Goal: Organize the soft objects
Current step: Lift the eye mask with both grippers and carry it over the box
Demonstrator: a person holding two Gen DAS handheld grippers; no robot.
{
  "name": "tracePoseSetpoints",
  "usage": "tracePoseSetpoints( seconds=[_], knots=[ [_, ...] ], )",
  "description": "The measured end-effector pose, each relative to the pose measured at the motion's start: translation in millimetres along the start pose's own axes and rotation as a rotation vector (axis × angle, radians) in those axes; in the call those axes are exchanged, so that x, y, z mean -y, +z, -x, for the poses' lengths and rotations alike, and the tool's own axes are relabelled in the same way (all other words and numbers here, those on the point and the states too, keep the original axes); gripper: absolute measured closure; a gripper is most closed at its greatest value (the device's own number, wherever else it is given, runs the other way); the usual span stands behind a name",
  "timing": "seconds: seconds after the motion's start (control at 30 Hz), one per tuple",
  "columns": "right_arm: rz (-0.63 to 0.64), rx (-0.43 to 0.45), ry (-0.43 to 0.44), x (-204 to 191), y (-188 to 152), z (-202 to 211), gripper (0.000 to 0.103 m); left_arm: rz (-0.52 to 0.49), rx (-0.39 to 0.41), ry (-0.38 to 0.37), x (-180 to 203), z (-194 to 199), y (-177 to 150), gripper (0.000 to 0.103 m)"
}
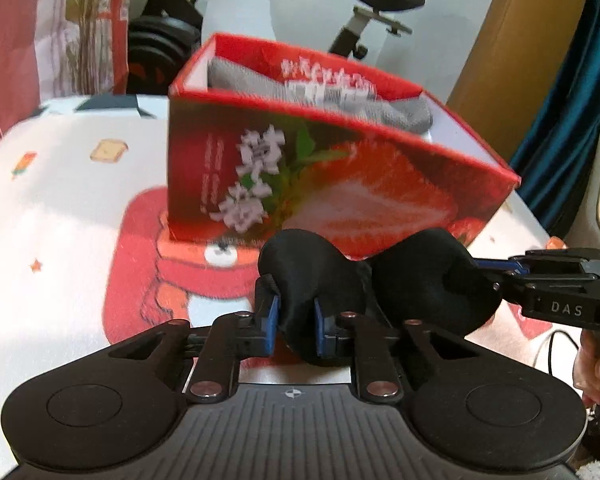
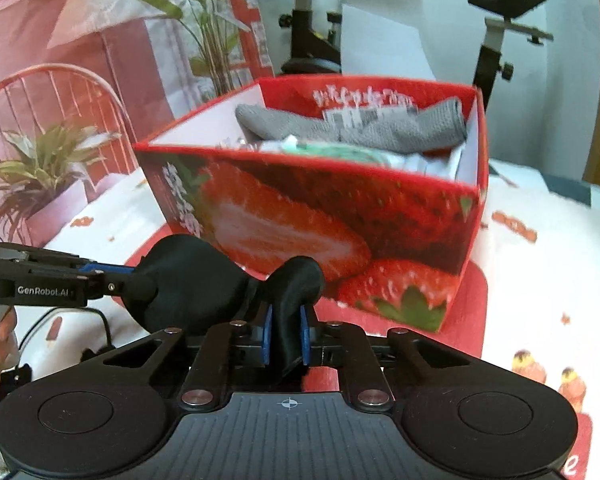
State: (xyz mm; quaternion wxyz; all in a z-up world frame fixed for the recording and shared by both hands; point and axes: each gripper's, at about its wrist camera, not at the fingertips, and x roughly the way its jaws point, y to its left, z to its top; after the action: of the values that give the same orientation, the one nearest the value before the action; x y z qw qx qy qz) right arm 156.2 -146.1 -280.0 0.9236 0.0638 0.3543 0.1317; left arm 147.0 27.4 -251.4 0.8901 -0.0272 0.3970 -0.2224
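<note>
A black padded eye mask (image 1: pixel 312 264) with two rounded cups hangs just in front of the red strawberry-print box (image 1: pixel 340 184). My left gripper (image 1: pixel 296 320) is shut on the mask's left cup, the fabric pinched between its blue pads. The right gripper (image 1: pixel 496 276) comes in from the right and clamps the other cup. In the right wrist view my right gripper (image 2: pixel 286 332) squeezes a fold of the mask (image 2: pixel 188 284), and the left gripper (image 2: pixel 132 276) holds its far end. The box (image 2: pixel 300 216) holds a folded grey cloth (image 2: pixel 380 128) and a white and green item (image 2: pixel 340 152).
The box stands on a white tablecloth (image 1: pixel 52 208) with red cartoon prints. An exercise bike (image 2: pixel 500 20) stands behind the table, with a red wire chair (image 2: pixel 52 92) and a potted plant (image 2: pixel 40 152) at the left. A hand (image 1: pixel 596 364) grips the right tool's handle.
</note>
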Motion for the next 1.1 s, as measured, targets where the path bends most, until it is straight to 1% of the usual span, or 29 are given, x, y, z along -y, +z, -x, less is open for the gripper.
tracePoseSetpoints(
  seconds=[0.23,0.53,0.67,0.8,0.87,0.97,1.1],
  knots=[
    [0.025,0.087,0.012,-3.5,22.0,26.4,0.091,-0.001,0.106,0.01,0.2,31.4,20.2,0.084],
    [0.11,0.221,0.026,-13.3,72.3,55.5,0.091,-0.035,0.262,0.017,9.7,65.1,62.8,0.084],
    [0.146,0.272,0.008,-11.0,97.8,61.8,0.091,-0.059,0.323,0.021,14.5,72.4,85.1,0.084],
    [0.192,0.322,-0.028,-8.0,121.4,61.7,0.091,-0.102,0.377,0.039,21.4,69.7,106.2,0.084],
    [0.208,0.333,-0.048,-5.7,132.7,55.6,0.091,-0.117,0.392,0.048,23.7,64.4,117.1,0.084],
    [0.218,0.319,-0.083,1.1,142.9,38.4,0.09,-0.132,0.374,0.058,25.5,47.0,129.6,0.084],
    [0.199,0.249,-0.114,12.5,140.0,7.4,0.091,-0.146,0.291,0.066,24.2,13.8,136.1,0.084]
  ],
)
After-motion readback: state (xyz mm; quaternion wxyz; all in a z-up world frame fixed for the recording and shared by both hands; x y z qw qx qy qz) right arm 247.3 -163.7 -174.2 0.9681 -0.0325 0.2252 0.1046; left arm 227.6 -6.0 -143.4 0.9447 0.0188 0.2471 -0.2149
